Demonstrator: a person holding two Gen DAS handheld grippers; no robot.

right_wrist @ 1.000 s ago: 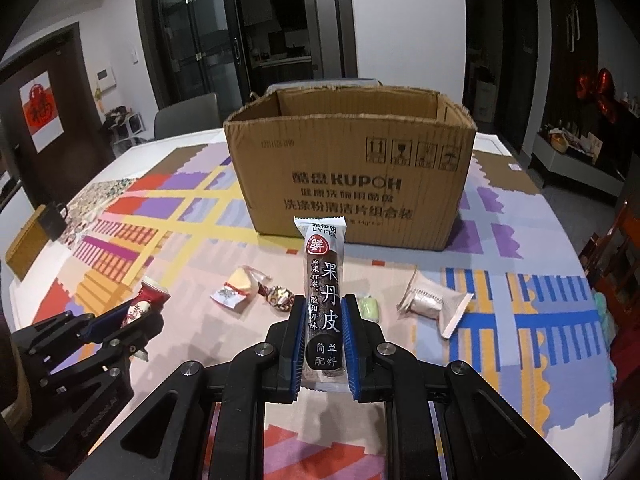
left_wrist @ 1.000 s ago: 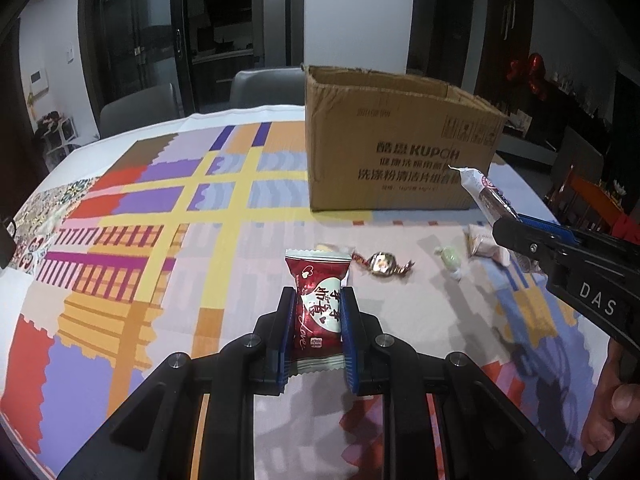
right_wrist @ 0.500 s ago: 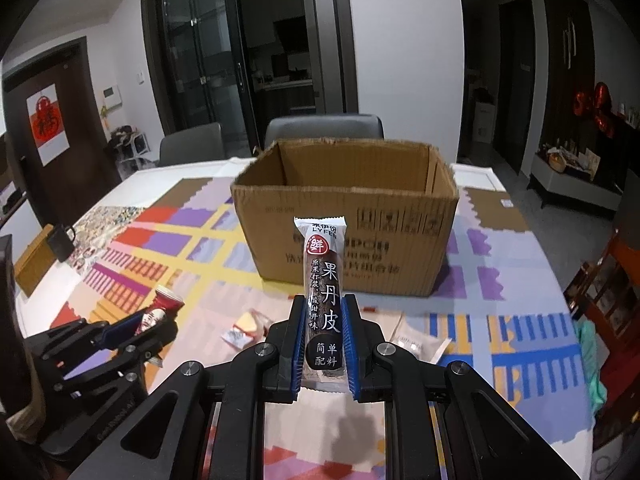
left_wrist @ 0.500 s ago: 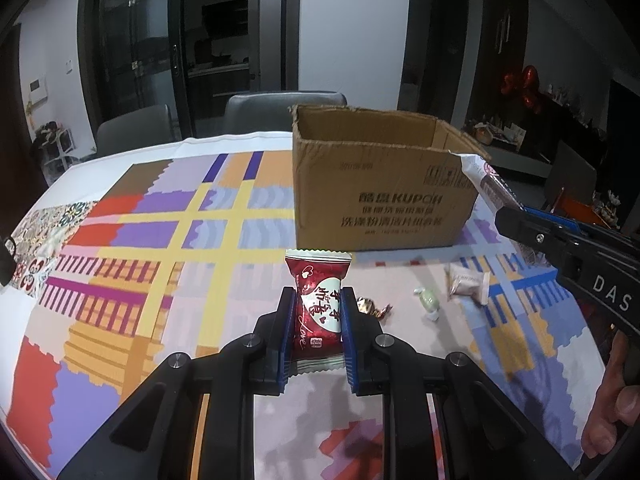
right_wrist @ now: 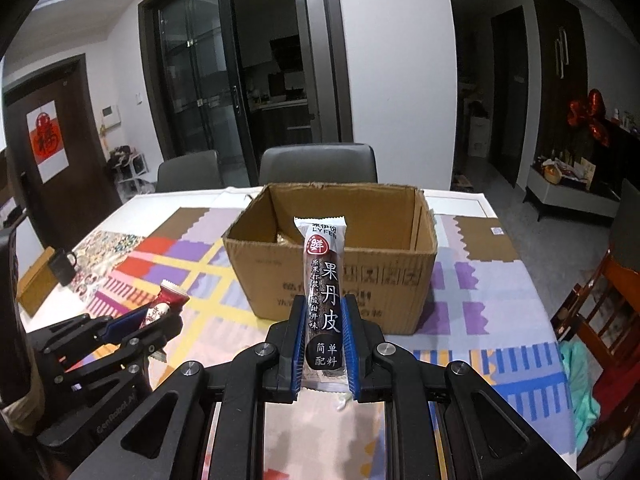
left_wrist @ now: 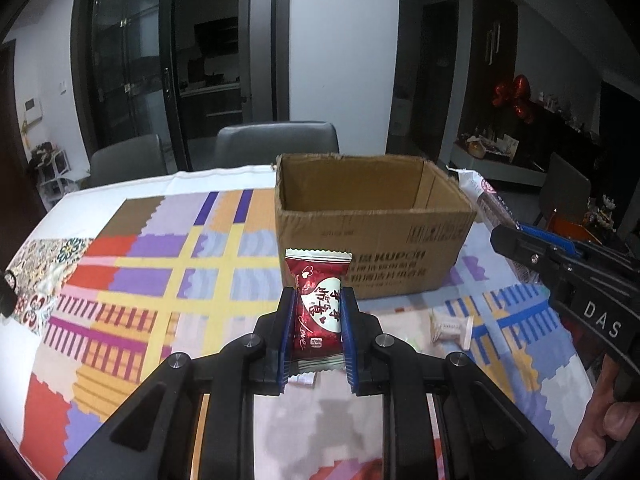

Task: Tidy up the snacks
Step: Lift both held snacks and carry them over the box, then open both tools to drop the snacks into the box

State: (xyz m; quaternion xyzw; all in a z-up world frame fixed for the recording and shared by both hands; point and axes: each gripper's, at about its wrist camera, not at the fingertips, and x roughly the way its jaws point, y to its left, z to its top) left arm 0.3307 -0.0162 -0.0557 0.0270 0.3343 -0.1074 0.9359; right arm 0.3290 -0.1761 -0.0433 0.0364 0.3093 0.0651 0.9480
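Both grippers were mid-carry: the left gripper (left_wrist: 317, 314) was clamped on a red candy packet (left_wrist: 318, 310), the right gripper (right_wrist: 323, 332) on a long dark fruit-leather bar (right_wrist: 324, 288), both short of the open cardboard box (right_wrist: 332, 248). Next move was probably reaching over the rim and letting go; one white packet (left_wrist: 450, 326) sat on the bench (left_wrist: 132, 264).

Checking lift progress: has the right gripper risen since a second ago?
Yes. The right gripper has risen: it now looks down into the cardboard box, whose inside was hidden before.

Ahead of you: white wall (right_wrist: 396, 80), dark glass doors (right_wrist: 224, 92), two grey chairs (right_wrist: 318, 164) behind table. Red paper (right_wrist: 46, 140) on left door; wooden chair (right_wrist: 600, 320) right.
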